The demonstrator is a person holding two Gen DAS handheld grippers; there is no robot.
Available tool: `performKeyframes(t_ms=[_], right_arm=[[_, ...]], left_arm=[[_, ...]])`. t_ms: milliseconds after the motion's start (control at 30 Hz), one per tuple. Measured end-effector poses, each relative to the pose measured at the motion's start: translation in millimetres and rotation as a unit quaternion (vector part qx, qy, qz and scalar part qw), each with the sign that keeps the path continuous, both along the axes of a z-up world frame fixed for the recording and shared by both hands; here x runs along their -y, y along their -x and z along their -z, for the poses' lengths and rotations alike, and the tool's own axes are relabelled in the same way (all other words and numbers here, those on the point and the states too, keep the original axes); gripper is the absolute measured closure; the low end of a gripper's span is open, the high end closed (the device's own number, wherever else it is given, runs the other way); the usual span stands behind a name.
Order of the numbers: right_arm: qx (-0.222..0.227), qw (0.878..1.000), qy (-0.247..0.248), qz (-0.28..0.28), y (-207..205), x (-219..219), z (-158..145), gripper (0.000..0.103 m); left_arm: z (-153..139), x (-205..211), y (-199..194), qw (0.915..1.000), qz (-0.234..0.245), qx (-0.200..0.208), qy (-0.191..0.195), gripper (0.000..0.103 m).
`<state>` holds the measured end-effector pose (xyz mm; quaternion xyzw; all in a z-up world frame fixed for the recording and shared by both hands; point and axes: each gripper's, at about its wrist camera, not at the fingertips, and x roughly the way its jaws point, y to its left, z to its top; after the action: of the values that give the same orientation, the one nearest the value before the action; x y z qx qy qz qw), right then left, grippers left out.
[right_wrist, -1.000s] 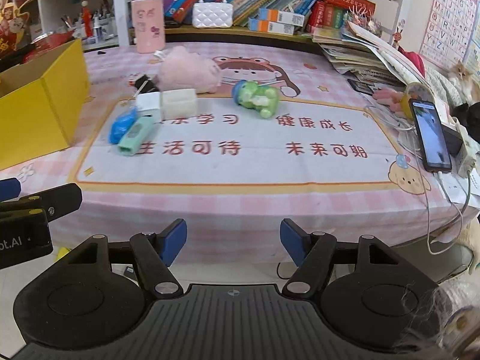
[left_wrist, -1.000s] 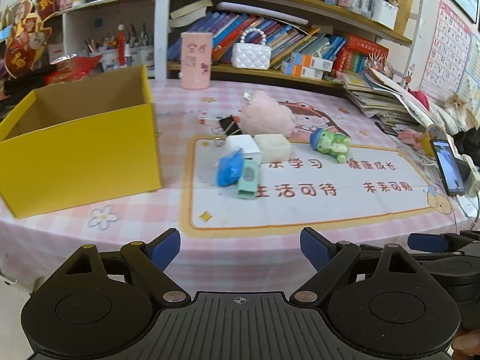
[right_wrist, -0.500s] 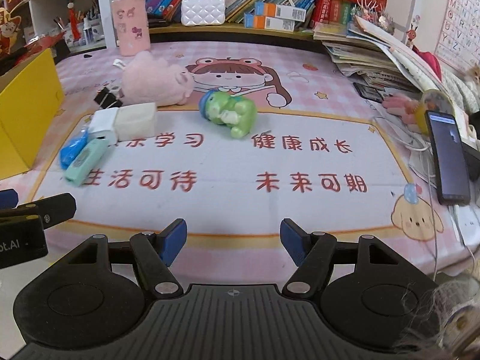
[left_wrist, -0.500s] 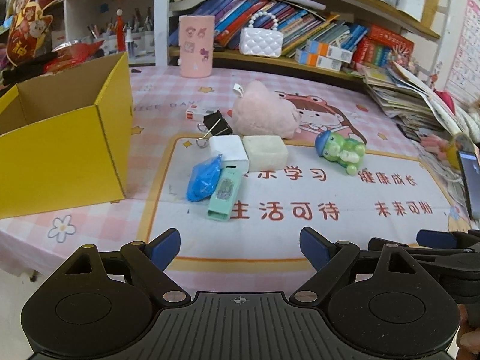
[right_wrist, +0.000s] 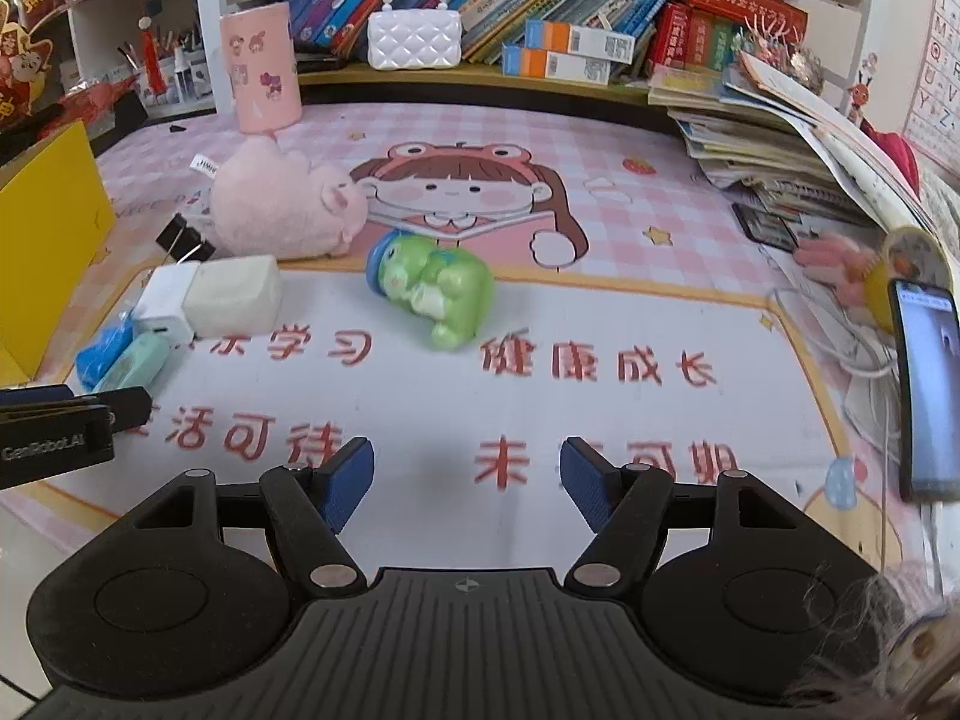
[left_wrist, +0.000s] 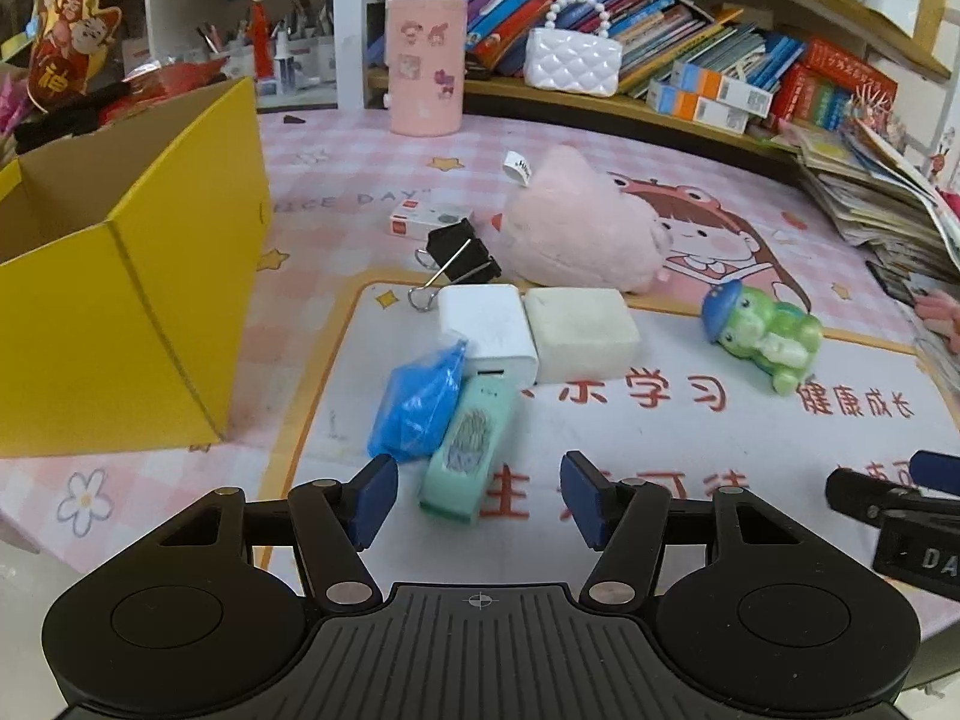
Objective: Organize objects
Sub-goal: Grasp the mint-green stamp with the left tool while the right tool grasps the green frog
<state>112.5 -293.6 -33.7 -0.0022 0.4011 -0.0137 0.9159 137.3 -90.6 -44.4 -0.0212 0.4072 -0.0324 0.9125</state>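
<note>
Both grippers empty, fingers spread; left gripper (left_wrist: 477, 495) sits just before mint case (left_wrist: 471, 450) on table (left_wrist: 690, 438), so straddle its narrow sides, clearing blue bag (left_wrist: 420, 405).

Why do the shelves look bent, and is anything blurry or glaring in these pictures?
Left wrist view: fisheye lens bows the bookshelf and yellow box; the table items are sharp, under soft, even light. Right wrist view: same curving, the phone at the edge slightly smeared, its screen lit; no harsh glare.
</note>
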Motion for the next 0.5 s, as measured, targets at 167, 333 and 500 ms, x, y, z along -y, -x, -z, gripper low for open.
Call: performKeyframes(t_ms=[167,333,500], right_arm=[[0.014,1.000,0.003,-0.008,-22,6,-2,0.036],[0.019,0.999,0.012,-0.025,-56,9,3,0.035],[0.016,0.999,0.010,-0.049,-87,10,11,0.031]], left_arm=[[9,0,-15,0.9997,-0.011,-0.020,0.007,0.054],[9,7,-23,0.9998,0.000,-0.018,-0.007,0.057],[11,18,-29,0.9991,0.016,-0.008,-0.039,0.067]])
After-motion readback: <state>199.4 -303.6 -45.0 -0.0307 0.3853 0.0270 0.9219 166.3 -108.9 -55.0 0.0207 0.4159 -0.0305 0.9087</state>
